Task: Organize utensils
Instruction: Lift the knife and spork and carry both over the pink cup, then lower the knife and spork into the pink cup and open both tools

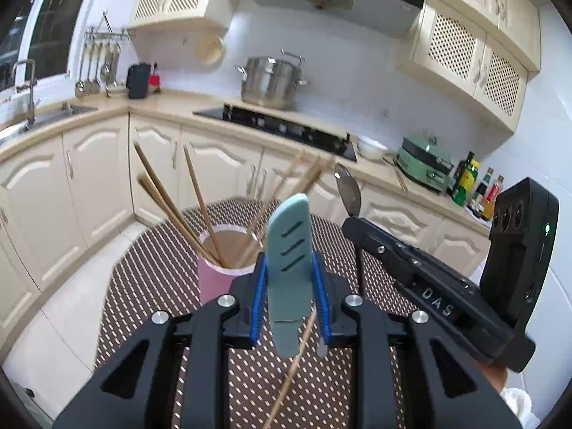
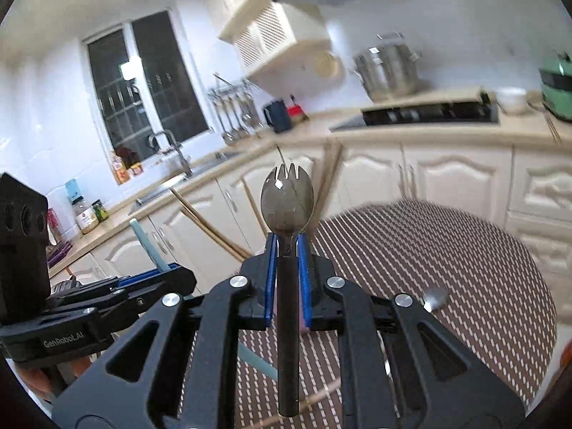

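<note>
Mid-transfer: left gripper point(image 1: 289, 307) clenches blue spatula point(image 1: 289, 264), right gripper point(image 2: 286, 279) clenches spork point(image 2: 287, 200); next, probably drop both into pink cup point(image 1: 214, 279).

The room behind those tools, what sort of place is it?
A home kitchen, most likely: a steel stockpot sits by a black cooktop, a sink with faucet lies under a window, and cream cabinets line the walls.
</note>
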A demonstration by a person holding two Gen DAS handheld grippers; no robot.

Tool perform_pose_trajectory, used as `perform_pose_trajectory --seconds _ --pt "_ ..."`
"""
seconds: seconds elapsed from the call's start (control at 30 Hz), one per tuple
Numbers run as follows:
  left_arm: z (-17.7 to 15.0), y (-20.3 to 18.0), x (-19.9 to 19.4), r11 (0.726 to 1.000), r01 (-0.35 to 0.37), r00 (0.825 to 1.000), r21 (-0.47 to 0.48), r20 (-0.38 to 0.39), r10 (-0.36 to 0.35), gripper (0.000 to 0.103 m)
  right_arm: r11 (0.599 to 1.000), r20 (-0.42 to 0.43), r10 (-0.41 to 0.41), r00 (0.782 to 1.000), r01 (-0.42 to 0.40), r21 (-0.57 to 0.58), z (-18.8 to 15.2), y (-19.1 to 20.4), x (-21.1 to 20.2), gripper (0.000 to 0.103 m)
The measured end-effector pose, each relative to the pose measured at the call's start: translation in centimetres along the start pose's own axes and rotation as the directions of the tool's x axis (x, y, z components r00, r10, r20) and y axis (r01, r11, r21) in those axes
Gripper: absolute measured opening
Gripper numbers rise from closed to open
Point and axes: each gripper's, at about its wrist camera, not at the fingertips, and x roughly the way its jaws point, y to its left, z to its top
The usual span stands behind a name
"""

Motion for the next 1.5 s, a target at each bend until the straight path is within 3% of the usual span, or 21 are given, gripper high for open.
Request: perform_pose_trajectory --seconds 0.27,0.6,1.03,1.23,1.33,1.43,1.5 --pt "4.1 1.2 -1.4 0.997 -0.071 0.991 -0.01 0.111 0.071 0.024 0.999 0.096 0.038 0.995 -0.035 -0.041 1.4 0.8 3.4 0.012" --pt "7.0 1.7 -0.1 0.987 -0.159 0.96 0.002 0.234 0.154 0.024 0.998 0.168 0.046 0.985 -0.037 -0.053 2.3 1.1 7.3 0.012" --pt "5.5 3.7 5.9 0.987 -0.16 0.98 0.002 0.123 0.158 0.024 0.999 0.194 0.002 0.981 0.006 -0.041 1.2 0.0 9.5 0.012" --pt "4.6 4.4 7.3 0.989 -0.148 0.987 -0.013 0.066 0.148 0.024 1.0 0.187 -0.012 0.982 0.017 -0.024 0.7 -0.6 10.1 0.012" --pt "4.9 4.7 6.7 0.992 -0.124 0.988 -0.031 0.084 0.126 0.026 1.0 0.192 -0.003 0.981 0.006 -0.016 0.6 -0.5 10.2 0.012" --pt "5.1 4.9 6.0 0.994 -0.103 0.989 -0.047 0.105 0.107 0.045 1.0 0.197 0.002 0.98 0.0 -0.012 0.8 -0.5 10.3 0.012" --pt "5.2 4.9 5.4 0.992 -0.117 0.984 -0.053 0.127 0.122 0.047 1.0 0.196 0.008 0.981 -0.005 -0.014 0.9 -0.4 10.5 0.012"
